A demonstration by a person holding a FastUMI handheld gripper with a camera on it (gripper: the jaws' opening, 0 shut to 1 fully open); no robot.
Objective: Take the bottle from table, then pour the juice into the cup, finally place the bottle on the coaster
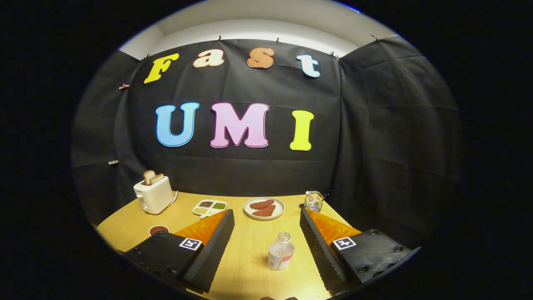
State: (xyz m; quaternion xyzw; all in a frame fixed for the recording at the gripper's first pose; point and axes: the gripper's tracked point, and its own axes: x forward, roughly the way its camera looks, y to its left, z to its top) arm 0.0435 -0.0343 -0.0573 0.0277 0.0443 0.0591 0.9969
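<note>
Pale wood, a light yellow table point(250, 266), spreads beneath a hand-held gripper point(266, 233) whose two fingers stand spread wide, holding nothing. Left to right across the far side: a cream toaster point(153, 195) with two slices of bread standing up out of its slots; a small dark round disc point(158, 229) on the wood just beside the left finger, possibly the coaster, though that cannot be told for sure; a divided tray point(209, 206) with four small portions of grains or seeds; a white plate point(264, 208) bearing two reddish-brown pieces of food; and a small wire basket point(313, 201) near the tip of the right finger. The bottle point(280, 251) stands upright on the table between the two fingers, nearer the right finger than the left and touching neither, its long axis vertical and its open clear neck pointing up, a label with a red band low on its body. A cup cannot be made out among the things on the table. The task looks to be at its first step, with the bottle not yet taken. The coming move seems to turn on this one relation: the bottle sits off-centre toward the right finger, so the gripper would likely need to shift slightly right and ease forward before the fingers close across its body.
</note>
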